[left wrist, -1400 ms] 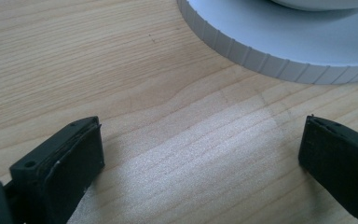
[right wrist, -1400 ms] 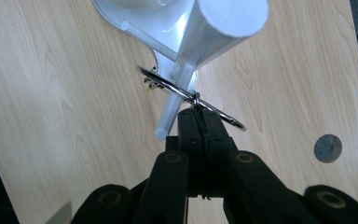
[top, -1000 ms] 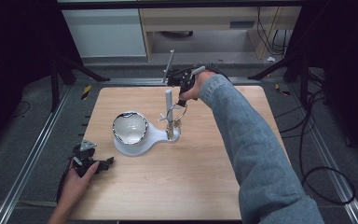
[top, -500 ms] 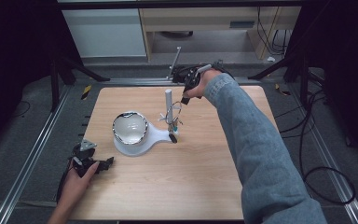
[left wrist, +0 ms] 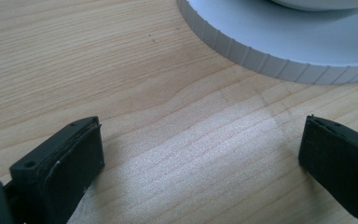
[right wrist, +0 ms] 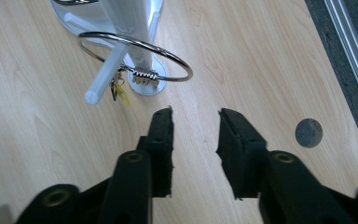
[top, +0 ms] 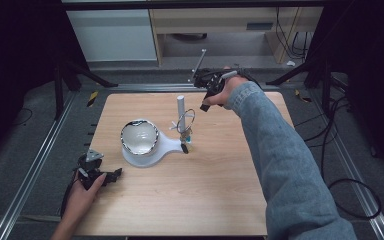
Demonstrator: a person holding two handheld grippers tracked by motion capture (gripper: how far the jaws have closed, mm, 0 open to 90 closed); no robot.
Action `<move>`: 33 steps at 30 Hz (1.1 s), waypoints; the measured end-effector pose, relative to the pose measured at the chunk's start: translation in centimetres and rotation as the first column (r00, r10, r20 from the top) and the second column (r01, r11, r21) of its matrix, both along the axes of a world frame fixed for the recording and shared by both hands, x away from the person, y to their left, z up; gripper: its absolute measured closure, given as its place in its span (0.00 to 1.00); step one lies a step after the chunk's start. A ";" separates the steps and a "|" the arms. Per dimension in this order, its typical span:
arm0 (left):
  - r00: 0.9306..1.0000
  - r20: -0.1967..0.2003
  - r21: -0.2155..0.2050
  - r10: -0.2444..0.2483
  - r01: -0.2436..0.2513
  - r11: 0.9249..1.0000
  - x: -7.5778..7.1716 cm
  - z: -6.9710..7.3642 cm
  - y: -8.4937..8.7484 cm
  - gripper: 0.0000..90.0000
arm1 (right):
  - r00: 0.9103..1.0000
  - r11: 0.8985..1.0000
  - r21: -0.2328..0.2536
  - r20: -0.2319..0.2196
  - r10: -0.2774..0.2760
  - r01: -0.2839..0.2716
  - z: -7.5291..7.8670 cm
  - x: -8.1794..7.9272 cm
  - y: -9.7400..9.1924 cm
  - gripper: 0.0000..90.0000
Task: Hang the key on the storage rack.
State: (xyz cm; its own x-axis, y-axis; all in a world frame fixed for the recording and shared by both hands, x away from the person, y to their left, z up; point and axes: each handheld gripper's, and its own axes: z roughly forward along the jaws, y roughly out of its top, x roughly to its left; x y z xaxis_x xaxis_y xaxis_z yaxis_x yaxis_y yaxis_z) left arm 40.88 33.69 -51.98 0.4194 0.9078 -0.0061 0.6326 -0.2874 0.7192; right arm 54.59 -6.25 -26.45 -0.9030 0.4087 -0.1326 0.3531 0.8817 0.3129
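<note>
Bracelet [right wrist: 135, 56], a thin metal ring, already hangs on the white stand's [top: 181, 107] peg at the centre of the high view, so the hanging looks done, with perhaps only pulling away left. Right gripper [right wrist: 196, 140] hovers at the upper middle, jaws slightly apart and empty. Left gripper [left wrist: 200, 154] rests at the lower left on the bench [top: 205, 195], jaws wide apart, empty.

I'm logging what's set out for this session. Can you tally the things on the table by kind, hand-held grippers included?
White stand with post and pegs: 1
Bowl on the stand's base: 1
Metal ring hung on a peg: 1
Grippers: 2, left, right
Total: 5
</note>
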 end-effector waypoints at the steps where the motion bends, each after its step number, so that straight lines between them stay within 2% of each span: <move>1: 1.000 0.000 0.000 0.000 0.000 1.000 0.0 0.0 0.0 0.00 | 1.000 1.000 0.000 0.000 0.000 0.000 0.0 0.0 0.0 0.69; 5: 1.000 0.000 0.000 0.000 0.000 1.000 0.0 0.0 0.0 0.00 | 1.000 1.000 0.017 0.019 -0.019 0.019 -0.2 0.0 -0.5 0.60; 6: 1.000 0.000 0.000 0.000 0.000 1.000 0.0 0.0 0.0 0.00 | 0.999 0.999 0.023 0.029 -0.024 0.024 -0.3 0.0 -0.7 0.55; 7: 1.000 0.000 0.000 0.000 0.000 1.000 0.0 0.0 0.0 0.00 | 0.999 0.999 0.023 0.029 -0.024 0.024 -0.3 0.0 -0.7 0.55; 12: 1.000 0.000 0.000 0.000 0.000 1.000 0.0 0.0 0.0 0.00 | 0.996 0.998 0.054 0.074 -0.047 0.043 -0.6 -0.1 -1.5 0.40; 13: 1.000 0.000 0.001 0.000 0.000 1.000 0.0 0.0 0.0 0.00 | 0.995 0.997 0.061 0.088 -0.057 0.052 -0.6 -0.2 -1.7 0.37; 14: 1.000 0.000 0.000 0.000 0.000 1.000 0.0 0.0 0.0 0.00 | 0.990 0.995 0.075 0.122 -0.069 0.060 -0.7 -0.3 -2.2 0.29; 16: 1.000 0.000 0.000 0.000 0.000 1.000 0.0 0.0 0.0 0.00 | 0.987 0.995 0.079 0.139 -0.078 0.068 -0.7 -0.4 -2.4 0.26; 19: 1.000 0.001 -0.003 0.002 -0.002 1.000 0.0 0.0 0.0 0.00 | 0.979 0.987 0.138 0.174 -0.107 0.084 -0.8 -0.6 -3.0 0.14; 21: 1.000 0.001 -0.003 0.002 -0.002 1.000 0.0 0.0 0.0 0.00 | 0.974 0.984 0.151 0.192 -0.123 0.094 -0.9 -0.6 -3.4 0.09; 26: 1.000 0.002 -0.004 0.002 -0.002 1.000 0.0 0.0 0.0 0.00 | 0.961 0.978 0.181 0.234 -0.147 0.106 -2.2 -1.0 -4.5 0.07; 27: 1.000 0.002 -0.004 0.002 -0.002 1.000 0.0 0.0 0.0 0.00 | 0.961 0.978 0.181 0.234 -0.147 0.106 -2.2 -1.0 -4.5 0.07; 31: 1.000 0.002 -0.003 0.001 -0.001 1.000 0.0 0.0 0.0 0.00 | 0.945 0.973 0.187 0.268 -0.185 0.137 -3.1 -1.3 -5.7 0.10; 32: 1.000 0.002 -0.004 0.003 -0.003 1.000 0.0 0.0 0.0 0.00 | 0.943 0.967 0.205 0.264 -0.204 0.152 -3.4 -1.4 -6.4 0.10; 33: 1.000 0.002 -0.004 0.003 -0.003 1.000 0.0 0.0 0.0 0.00 | 0.943 0.967 0.205 0.264 -0.204 0.152 -3.4 -1.4 -6.4 0.10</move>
